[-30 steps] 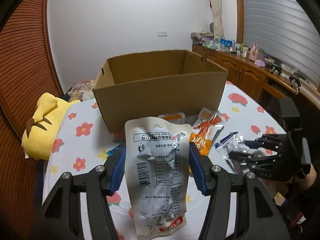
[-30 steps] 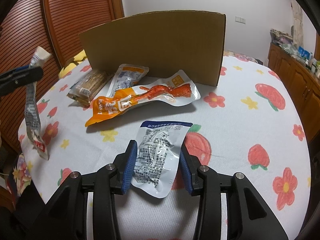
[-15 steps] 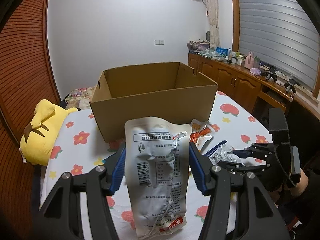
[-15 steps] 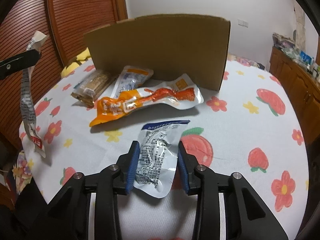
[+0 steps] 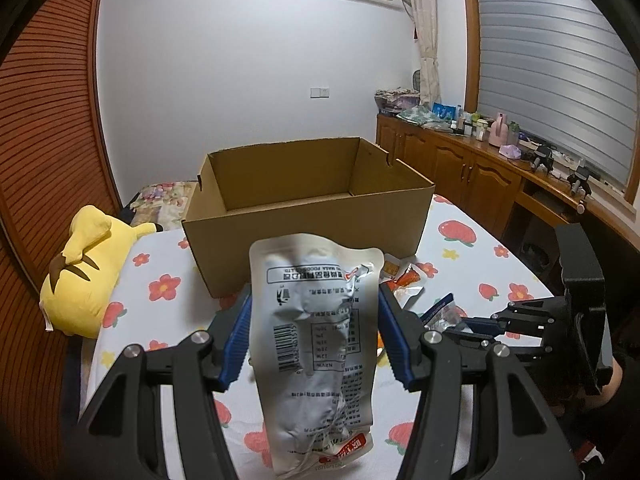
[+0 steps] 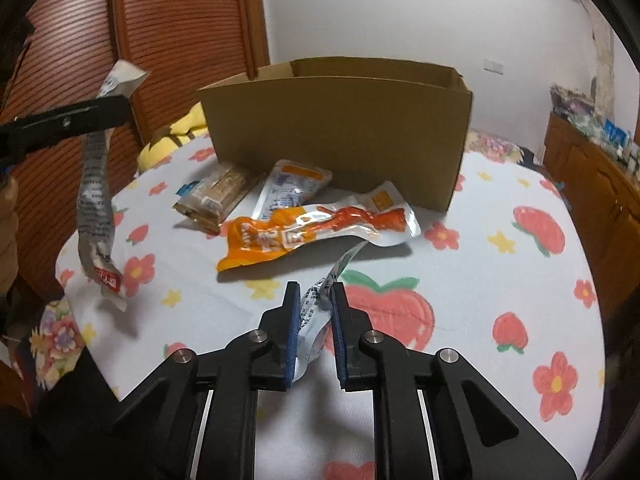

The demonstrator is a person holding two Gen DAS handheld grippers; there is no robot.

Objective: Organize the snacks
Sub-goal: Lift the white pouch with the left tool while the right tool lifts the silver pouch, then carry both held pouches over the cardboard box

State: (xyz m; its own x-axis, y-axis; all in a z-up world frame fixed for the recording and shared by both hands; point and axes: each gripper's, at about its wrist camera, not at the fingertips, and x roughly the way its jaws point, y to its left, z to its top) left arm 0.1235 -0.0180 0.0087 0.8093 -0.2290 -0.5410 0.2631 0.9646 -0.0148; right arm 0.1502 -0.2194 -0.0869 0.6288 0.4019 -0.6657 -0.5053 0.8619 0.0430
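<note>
Silver pouch [image 5: 316,344] hangs upright in the air with its printed back and barcode facing the camera, red label at the bottom, short of the open, empty-looking cardboard box [image 5: 308,216] on the flowered cloth. A small clear packet [image 6: 320,312] stands on edge, crumpled and lifted off the cloth. In front of the box's wall lie an orange-and-silver pouch [image 6: 316,232], a white-and-orange pouch [image 6: 292,192] and a wrapped brown bar [image 6: 216,200], all flat.

our left claw [image 5: 314,340] is raised above the tabletop [image 5: 168,312], pads clamped on a silver pouch [image 5: 316,344]. our right claw [image 6: 314,320] sits lower over that tabletop, nearly closed, pinching a clear packet [image 6: 316,308].
</note>
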